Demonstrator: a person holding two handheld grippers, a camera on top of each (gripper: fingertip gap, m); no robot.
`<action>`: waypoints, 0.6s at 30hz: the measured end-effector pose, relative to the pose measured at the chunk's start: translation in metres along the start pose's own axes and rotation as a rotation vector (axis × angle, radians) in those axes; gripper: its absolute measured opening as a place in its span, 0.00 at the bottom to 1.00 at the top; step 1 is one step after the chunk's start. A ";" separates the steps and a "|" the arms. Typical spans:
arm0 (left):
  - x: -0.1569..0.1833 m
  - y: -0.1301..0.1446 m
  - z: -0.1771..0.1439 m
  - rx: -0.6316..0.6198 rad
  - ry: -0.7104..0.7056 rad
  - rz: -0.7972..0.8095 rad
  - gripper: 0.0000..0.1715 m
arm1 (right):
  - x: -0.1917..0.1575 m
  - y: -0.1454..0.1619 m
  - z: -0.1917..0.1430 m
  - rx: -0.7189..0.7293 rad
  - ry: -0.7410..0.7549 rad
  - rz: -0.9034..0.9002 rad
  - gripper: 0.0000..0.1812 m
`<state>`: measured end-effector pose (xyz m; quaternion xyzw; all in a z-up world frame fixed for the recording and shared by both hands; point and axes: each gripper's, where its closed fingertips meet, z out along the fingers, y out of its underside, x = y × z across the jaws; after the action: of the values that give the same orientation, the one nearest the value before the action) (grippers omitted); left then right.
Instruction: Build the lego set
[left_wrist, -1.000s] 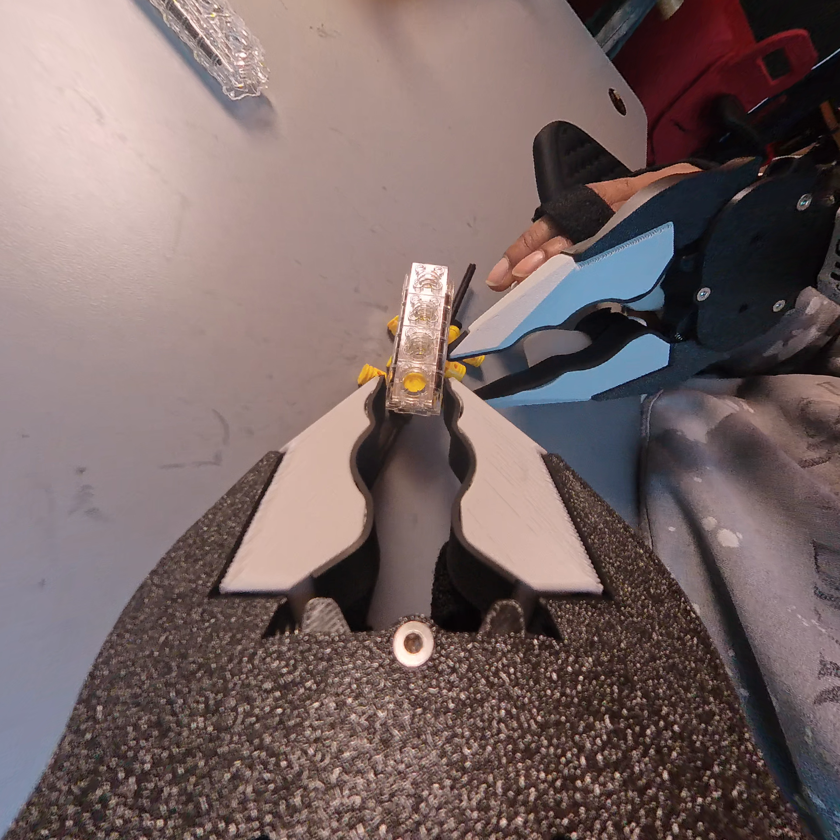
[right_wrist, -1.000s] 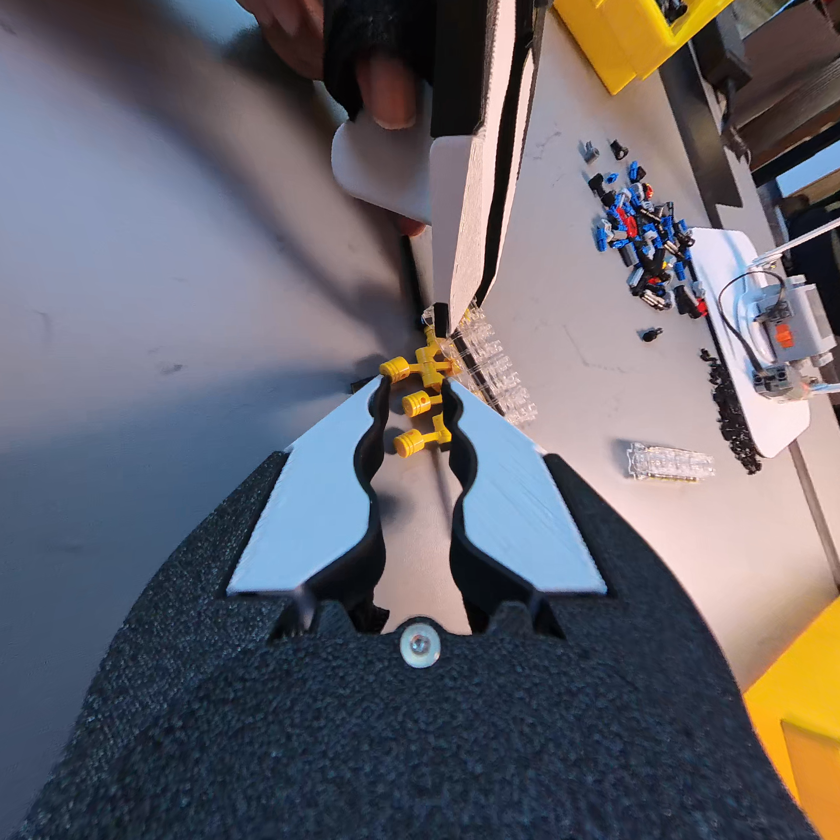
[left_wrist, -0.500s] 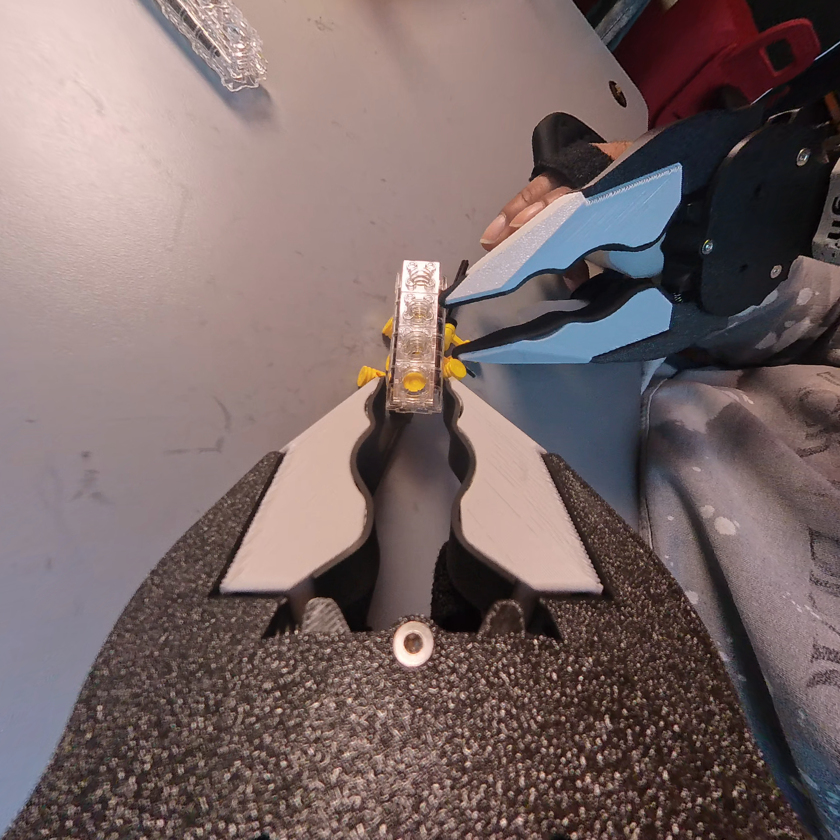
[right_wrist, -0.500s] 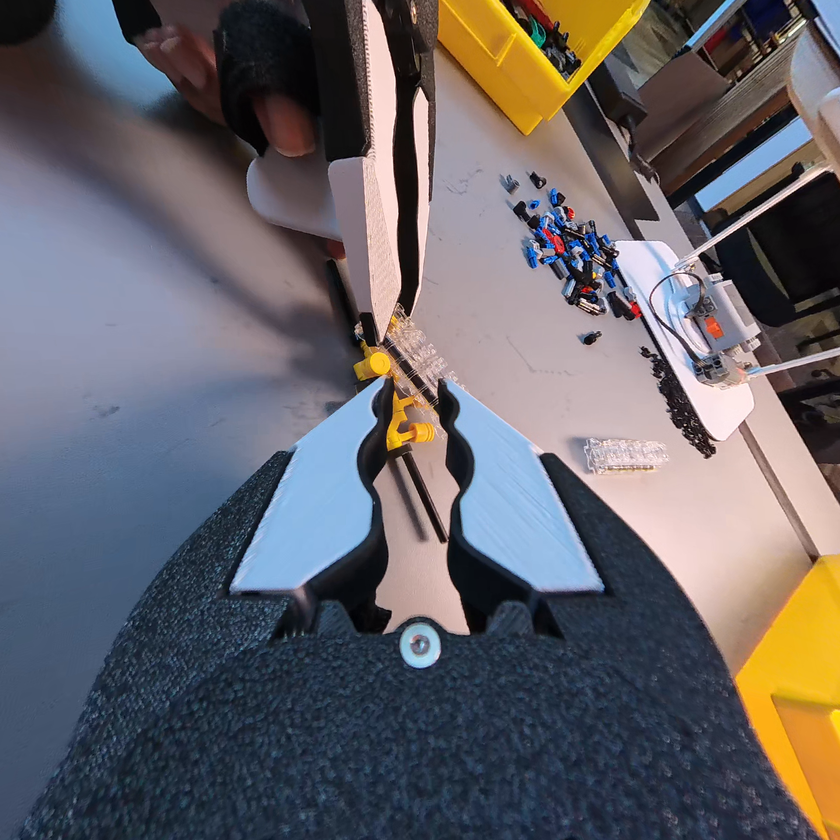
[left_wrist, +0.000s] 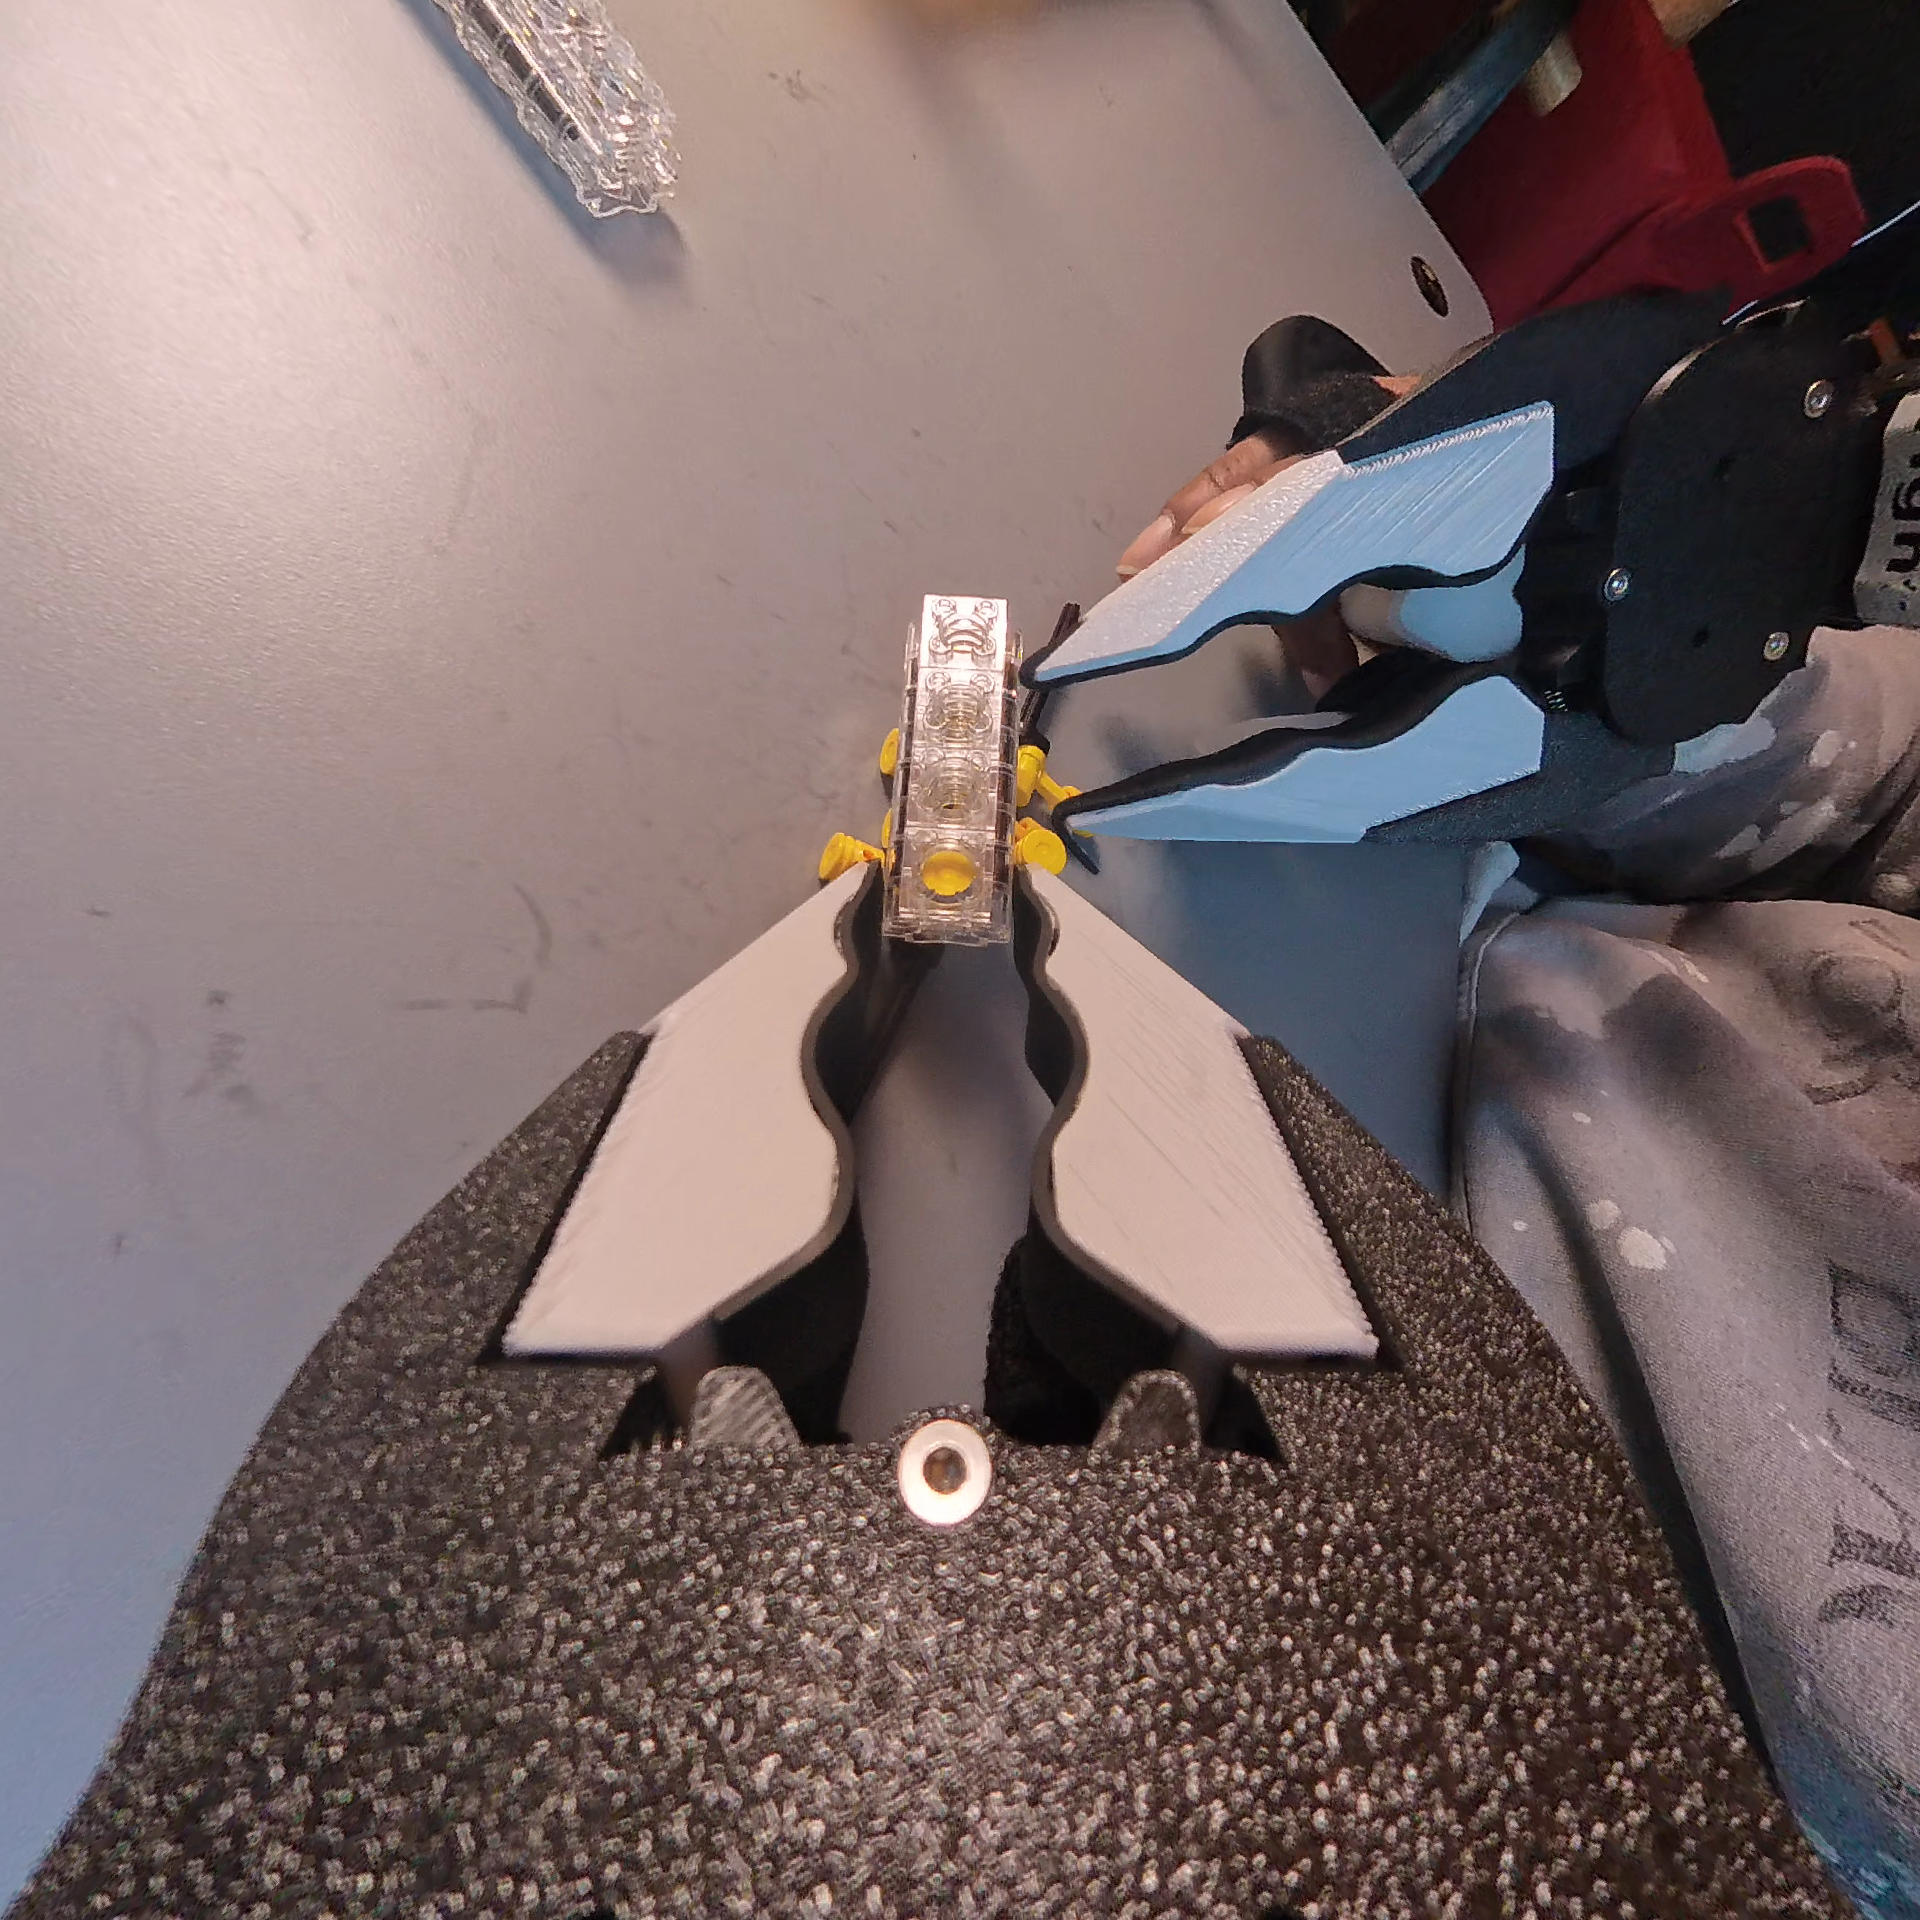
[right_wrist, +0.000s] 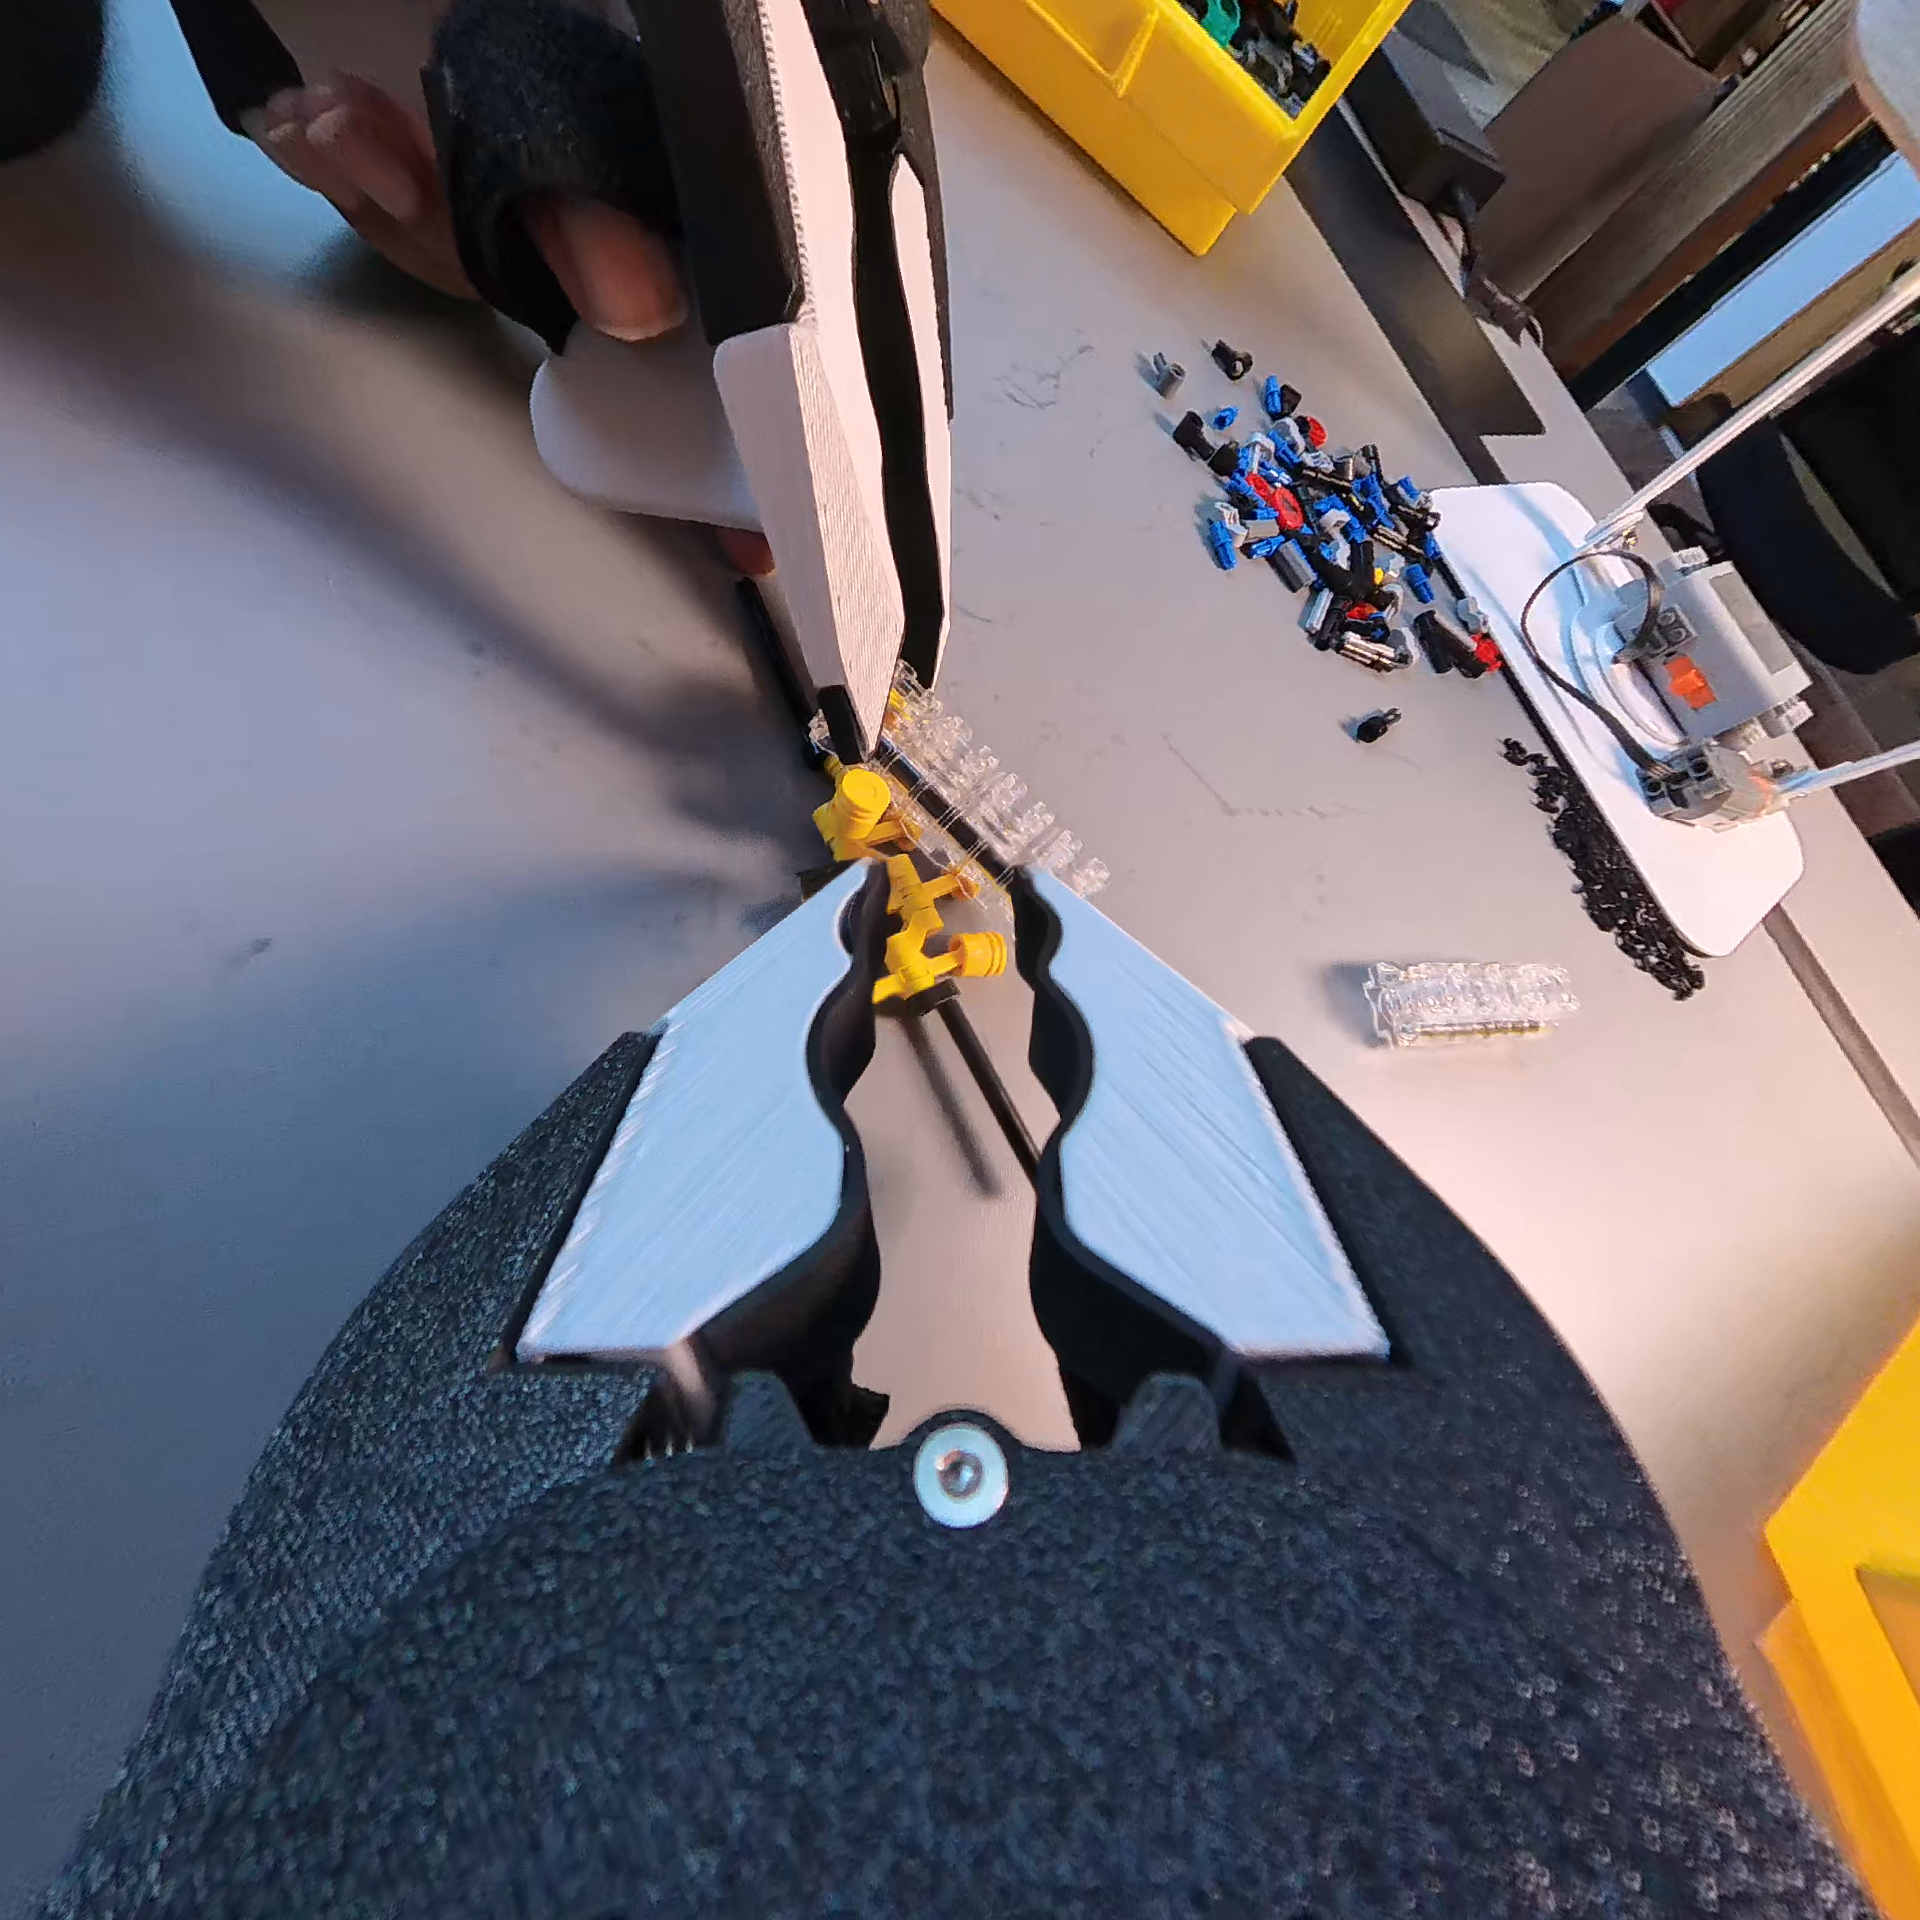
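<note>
My left gripper (left_wrist: 948, 904) is shut on a clear brick engine block (left_wrist: 956, 758) with yellow pistons (left_wrist: 1039, 847) sticking out of its sides, held just above the grey table (left_wrist: 416, 520). My right gripper (left_wrist: 1055, 748) comes in from the right with its jaws open, one on each side of the pistons. In the right wrist view my right gripper (right_wrist: 940, 883) straddles the yellow crank pieces (right_wrist: 914, 925). A black axle (right_wrist: 977, 1081) runs back between its fingers. The left gripper (right_wrist: 862, 717) comes down from above onto the clear block (right_wrist: 977, 790).
A second clear block (right_wrist: 1465, 997) lies on the table and also shows in the left wrist view (left_wrist: 561, 104). A pile of small blue, black and red parts (right_wrist: 1320, 540), a white plate (right_wrist: 1714, 883) bearing a grey motor, and yellow bins (right_wrist: 1143, 94) are to the right. Only a small space, under 4 cm, lies between the two pairs of fingers.
My right gripper has opened wider and shifted along the block's side. The black axle has come into sight between its fingers. My left gripper has kept its hold and barely moved.
</note>
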<state>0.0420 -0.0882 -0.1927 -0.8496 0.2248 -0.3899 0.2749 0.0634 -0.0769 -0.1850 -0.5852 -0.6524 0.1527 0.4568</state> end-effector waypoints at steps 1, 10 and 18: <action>0.000 0.000 0.000 0.000 0.000 -0.001 0.14 | -0.001 0.000 -0.001 0.001 -0.004 0.002 0.13; 0.000 0.000 0.000 0.005 0.001 -0.004 0.14 | -0.006 -0.019 -0.017 0.124 -0.107 0.138 0.13; 0.003 0.004 0.001 -0.015 -0.037 0.123 0.14 | 0.014 -0.044 -0.042 0.351 -0.257 0.479 0.13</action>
<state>0.0441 -0.0924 -0.1937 -0.8433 0.2744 -0.3548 0.2960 0.0703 -0.0899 -0.1241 -0.6102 -0.5122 0.4388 0.4156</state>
